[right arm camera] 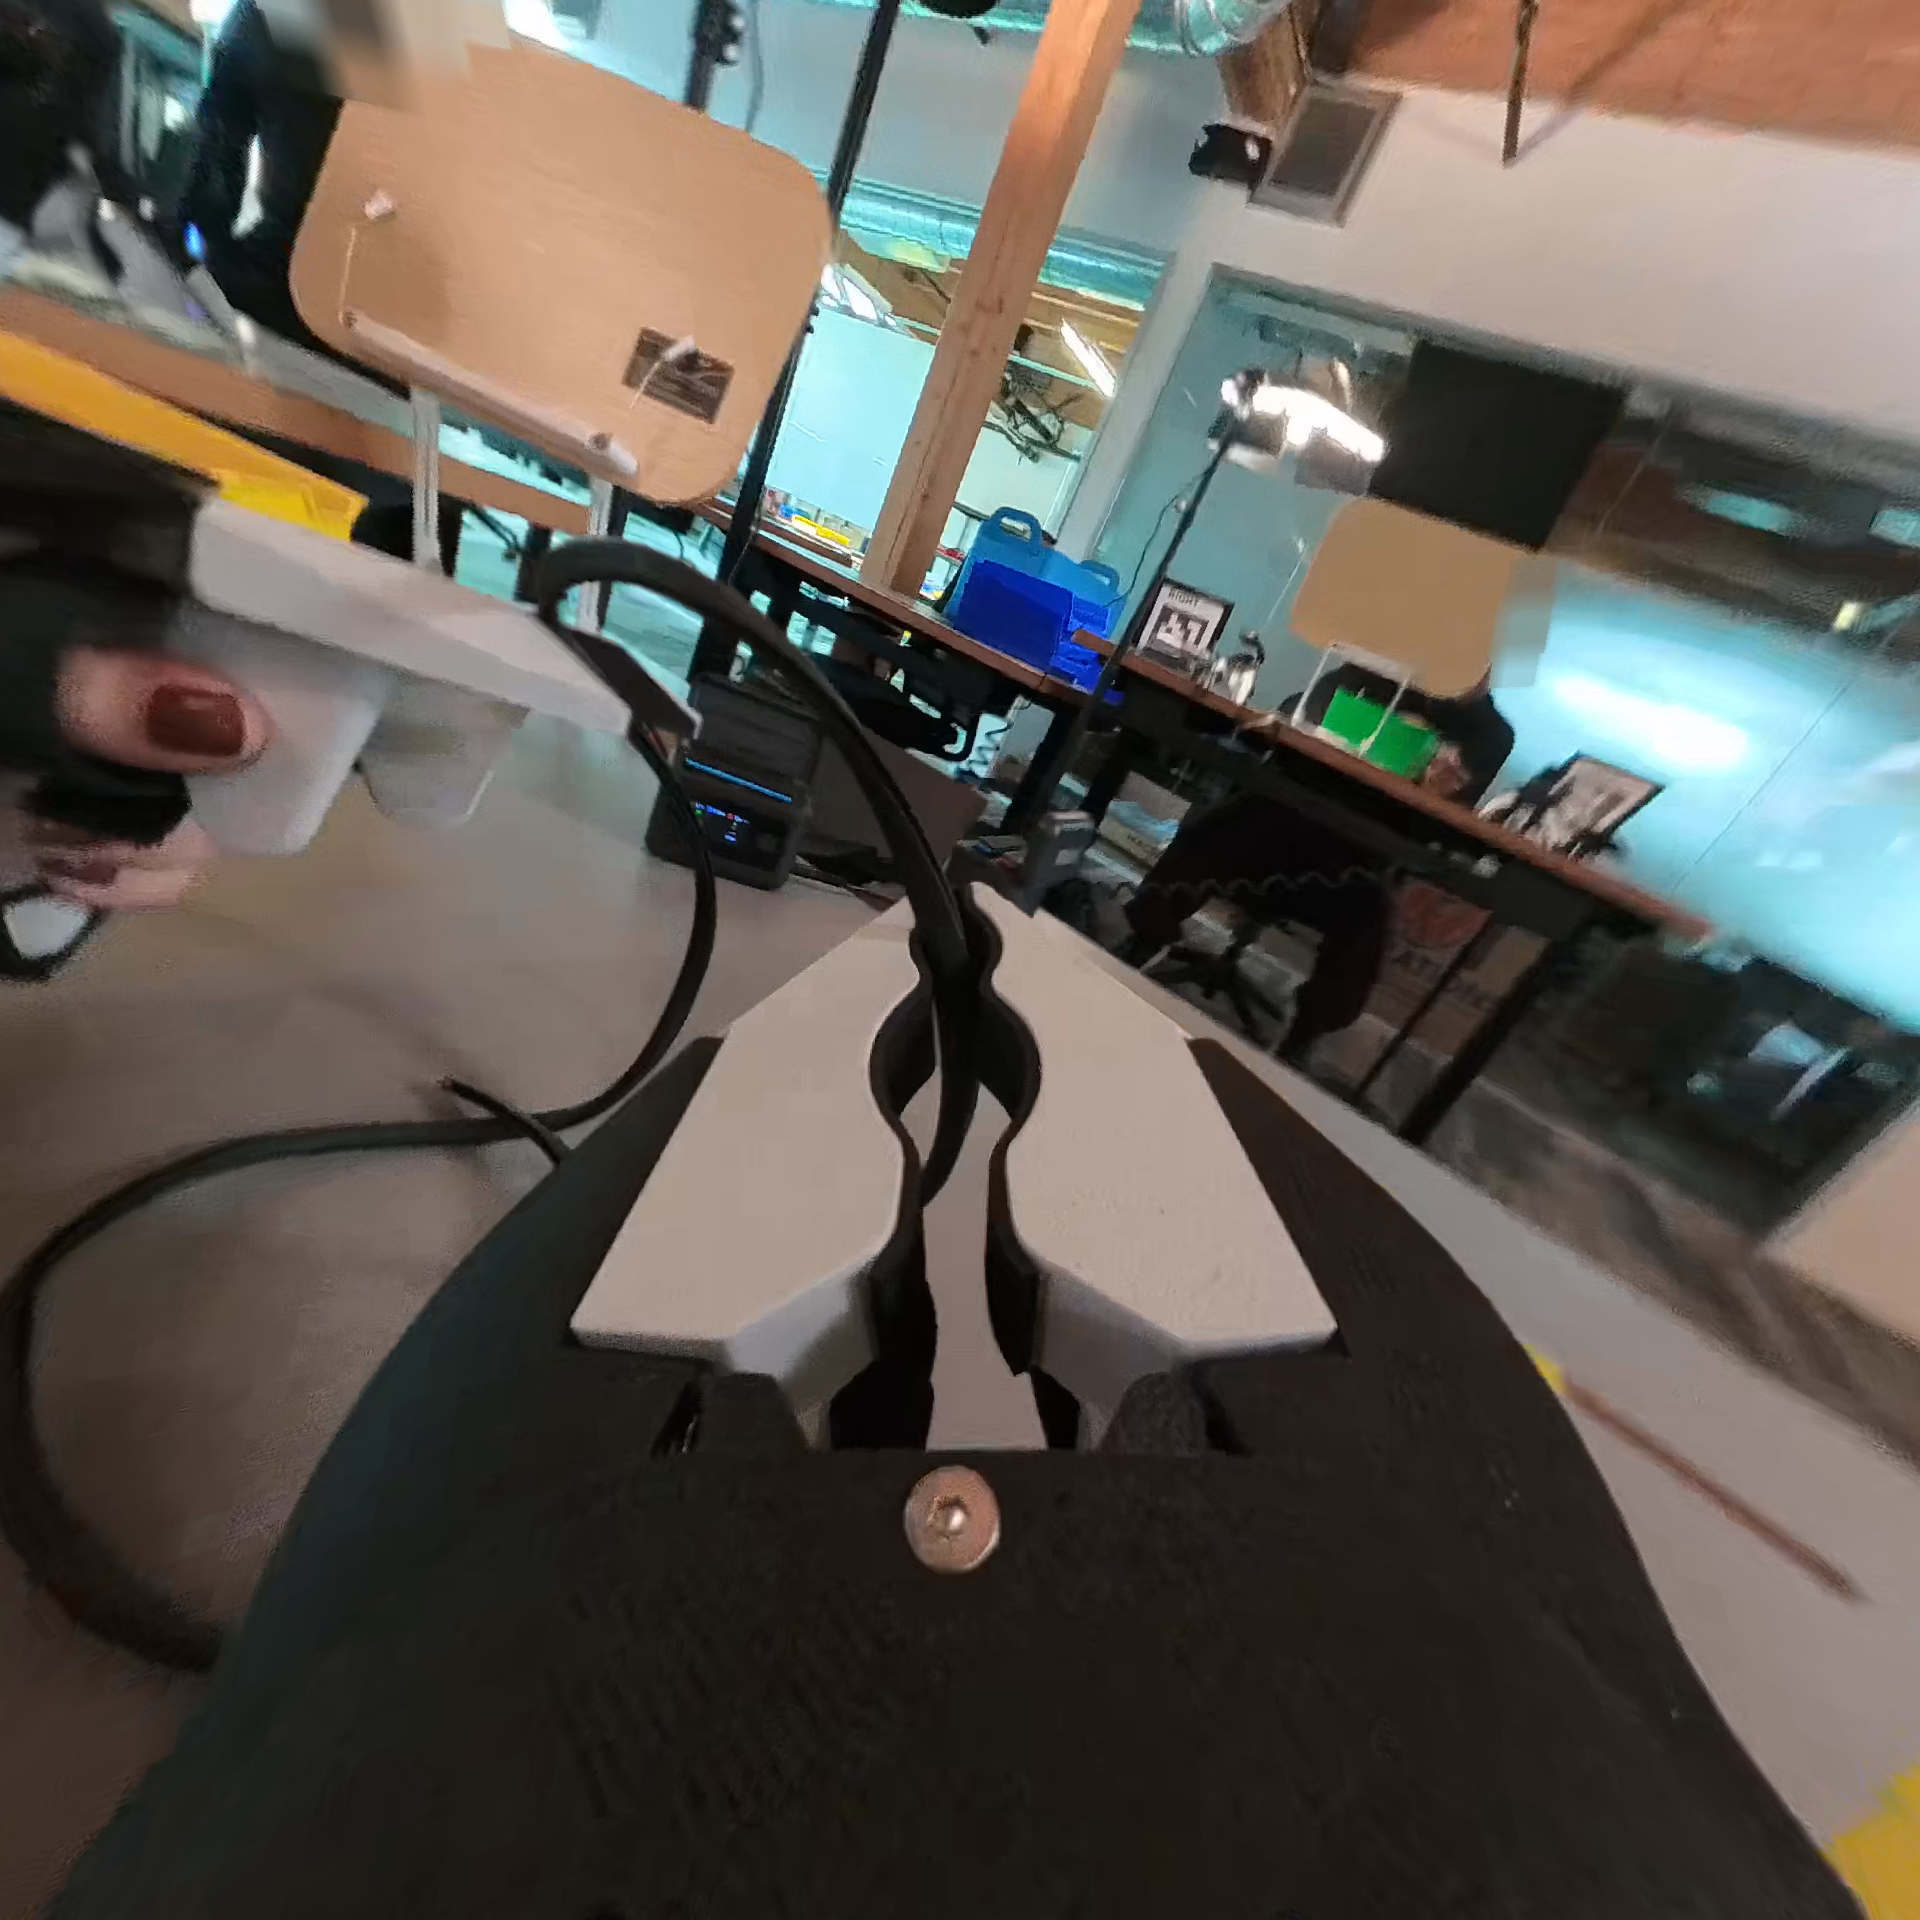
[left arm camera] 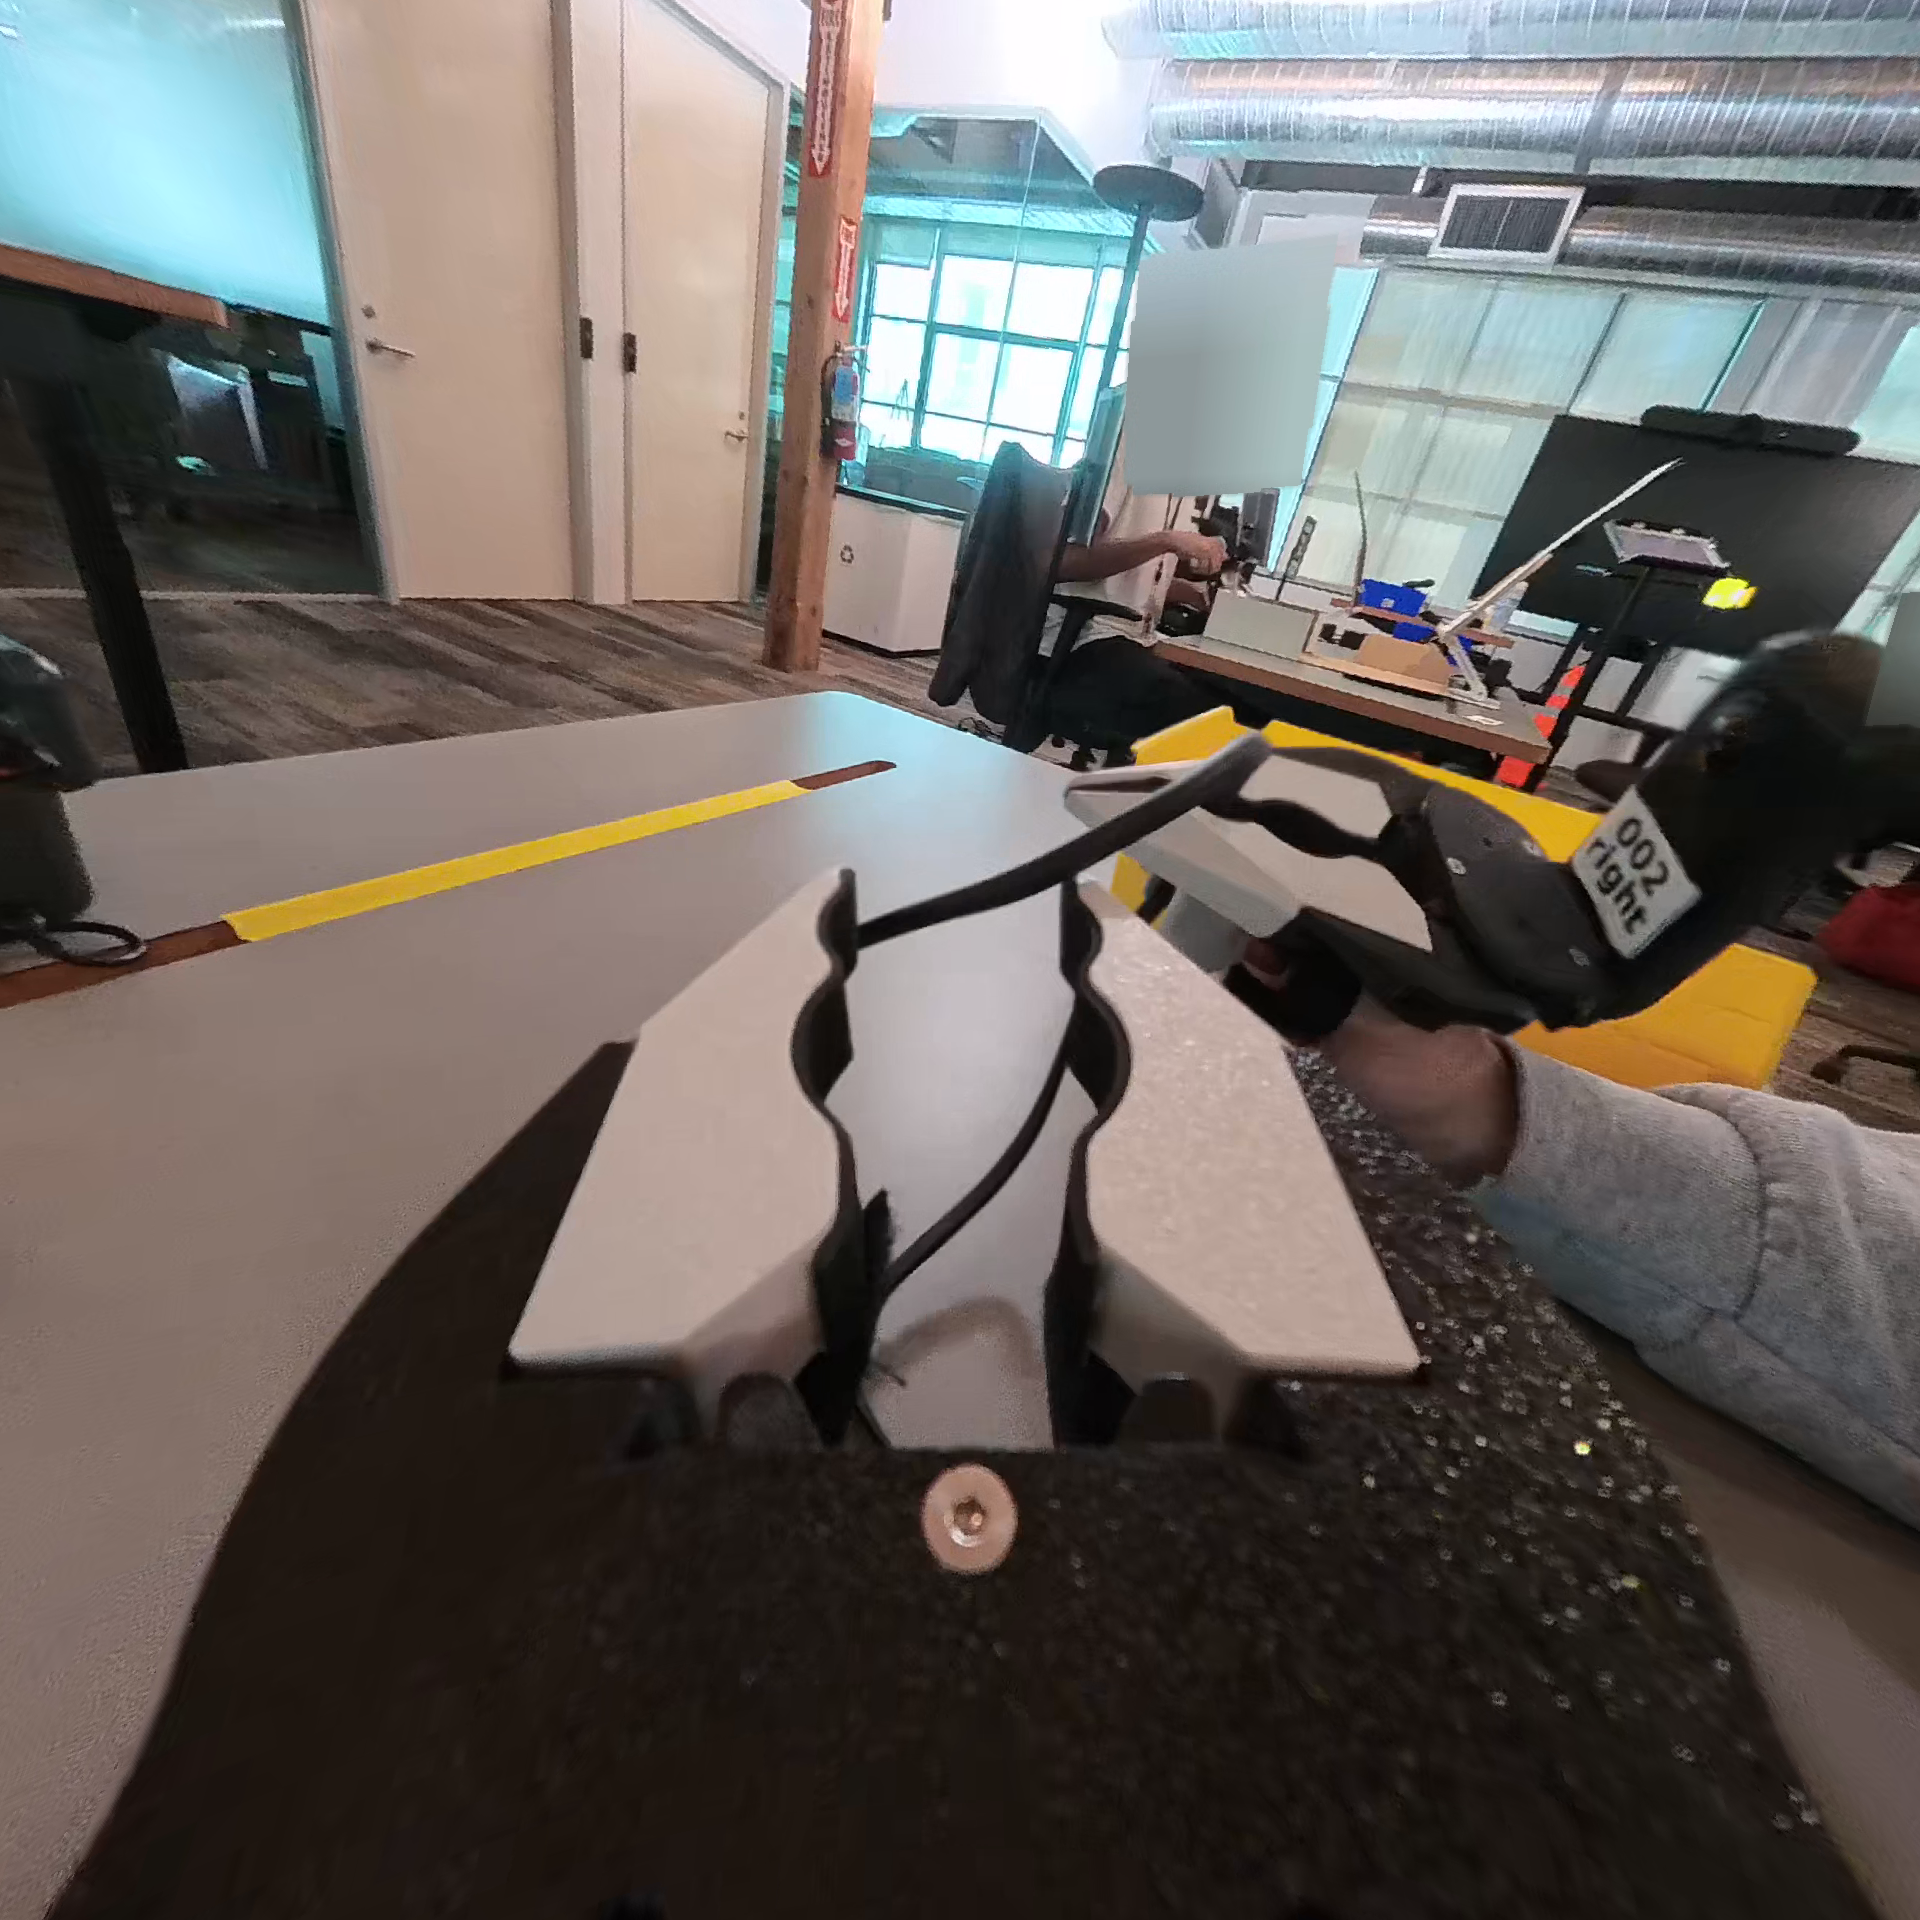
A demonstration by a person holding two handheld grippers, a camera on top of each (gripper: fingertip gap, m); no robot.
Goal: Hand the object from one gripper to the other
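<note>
A black cable (left arm camera: 966, 894) runs between the two grippers above the grey table (left arm camera: 364, 1091). My left gripper (left arm camera: 961, 904) is open, its white fingers apart; a stretch of the cable hangs loosely in the gap, with a black strap by the left finger. My right gripper (left arm camera: 1195, 779), held by a hand in a grey sleeve, is to the right and shut on the cable. In the right wrist view the right gripper (right arm camera: 951, 920) pinches the cable (right arm camera: 831, 748) at its tips. The cable arcs left past the left gripper (right arm camera: 613, 696) and trails onto the table.
A yellow tape stripe (left arm camera: 520, 852) crosses the table. A yellow bin (left arm camera: 1683, 1023) stands beyond the table's right edge. A small black device (right arm camera: 743, 805) sits on the table's far side. A person sits at another desk (left arm camera: 1351, 696) behind. Some 7 centimetres of space lies between my two pairs of fingers.
</note>
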